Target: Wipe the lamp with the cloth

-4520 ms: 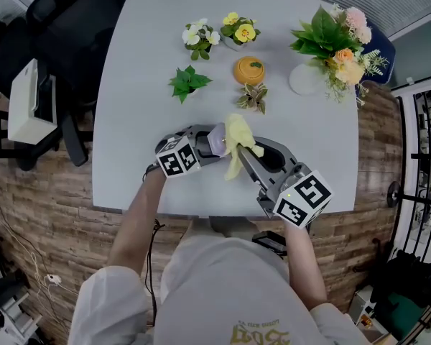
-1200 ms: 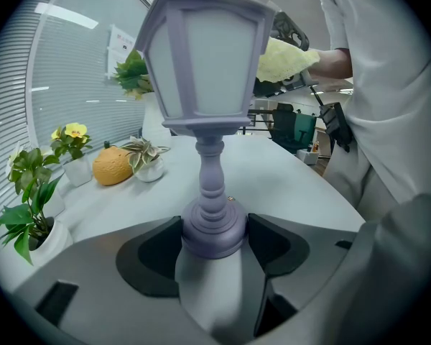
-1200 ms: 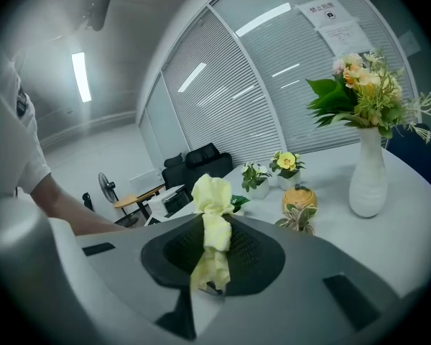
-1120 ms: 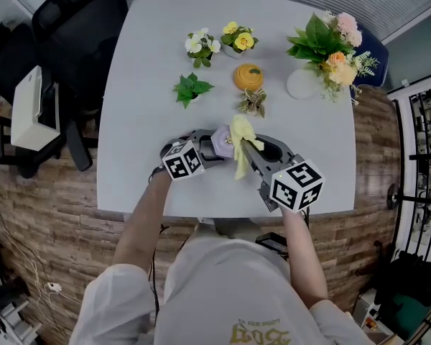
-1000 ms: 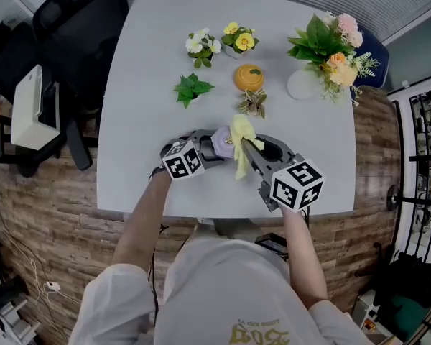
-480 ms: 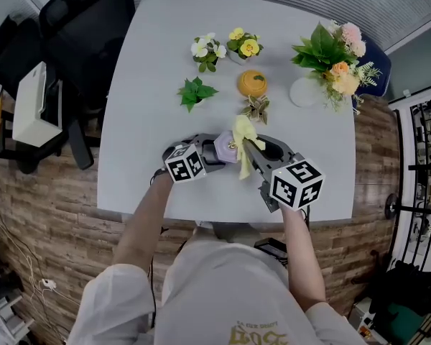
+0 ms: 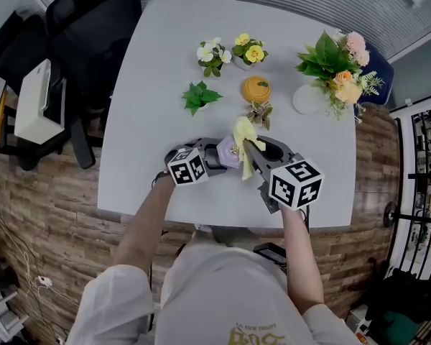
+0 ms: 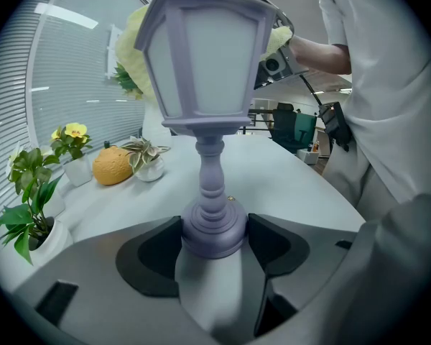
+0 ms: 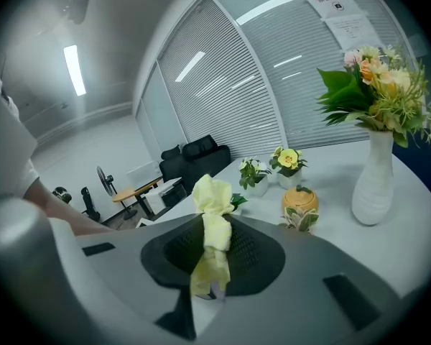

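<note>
I'm gripping the lamp [image 8: 201, 70] by its base in my left hand-held gripper [image 8: 214, 244] over the bench [image 7: 151, 85], rubbing its shade with the cloth [image 9: 214, 214] pinched in my right hand-held gripper [image 9: 210, 264], probably needing another panel next.

One lavender lantern-shaped lamp [image 8: 205, 56]. One pale yellow cloth [image 9: 215, 225]. Two grey two-jaw grippers: left gripper [image 8: 214, 237], right gripper [image 9: 214, 263]. Four small potted plants: white-flowered plant [image 7: 212, 54], yellow-flowered plant [image 7: 248, 49], plain green leafy plant [image 7: 199, 96], striped-leaf plant [image 7: 259, 113]. One orange pumpkin-shaped ornament [image 7: 256, 89]. One white vase [image 7: 308, 99], one mixed bouquet [image 7: 341, 67]. One white rectangular table [image 7: 151, 85].
</note>
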Motion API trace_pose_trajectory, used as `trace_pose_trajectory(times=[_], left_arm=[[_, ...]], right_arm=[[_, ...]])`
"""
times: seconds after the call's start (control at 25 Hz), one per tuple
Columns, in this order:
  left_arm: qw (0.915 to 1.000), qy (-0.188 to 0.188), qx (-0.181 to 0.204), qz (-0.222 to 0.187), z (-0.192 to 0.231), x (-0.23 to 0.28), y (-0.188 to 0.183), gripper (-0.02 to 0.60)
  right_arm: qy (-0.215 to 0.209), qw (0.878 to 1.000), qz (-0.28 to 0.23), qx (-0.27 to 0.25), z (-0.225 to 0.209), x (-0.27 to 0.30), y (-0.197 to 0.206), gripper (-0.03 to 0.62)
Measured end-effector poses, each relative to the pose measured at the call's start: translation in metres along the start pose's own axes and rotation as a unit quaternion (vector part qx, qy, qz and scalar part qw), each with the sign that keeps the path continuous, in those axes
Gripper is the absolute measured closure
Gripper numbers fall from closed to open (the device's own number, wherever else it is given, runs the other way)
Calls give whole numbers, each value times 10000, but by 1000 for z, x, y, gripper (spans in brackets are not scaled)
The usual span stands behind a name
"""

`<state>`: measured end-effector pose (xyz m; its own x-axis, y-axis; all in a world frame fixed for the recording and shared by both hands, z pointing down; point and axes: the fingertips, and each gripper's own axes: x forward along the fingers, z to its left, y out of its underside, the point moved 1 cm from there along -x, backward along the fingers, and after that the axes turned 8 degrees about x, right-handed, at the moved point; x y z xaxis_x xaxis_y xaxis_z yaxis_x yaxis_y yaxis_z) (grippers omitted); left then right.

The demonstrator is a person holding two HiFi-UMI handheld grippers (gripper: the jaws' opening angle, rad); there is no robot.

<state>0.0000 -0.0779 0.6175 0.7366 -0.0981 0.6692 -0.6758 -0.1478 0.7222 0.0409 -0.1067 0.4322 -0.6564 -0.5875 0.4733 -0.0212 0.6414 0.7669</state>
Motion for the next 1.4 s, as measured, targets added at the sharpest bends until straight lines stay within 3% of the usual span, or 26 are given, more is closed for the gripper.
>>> trace_pose_trajectory(times=[0.64,1.4], left_arm=[[10000,22,-26,13,-1,0,0,287],[9999,78,-85,49,-1,0,0,287]], right_arm=[[-58,9986,465,-242,7,13,-7,523],[11,9844,1303,-1185,30,28,-10,523]])
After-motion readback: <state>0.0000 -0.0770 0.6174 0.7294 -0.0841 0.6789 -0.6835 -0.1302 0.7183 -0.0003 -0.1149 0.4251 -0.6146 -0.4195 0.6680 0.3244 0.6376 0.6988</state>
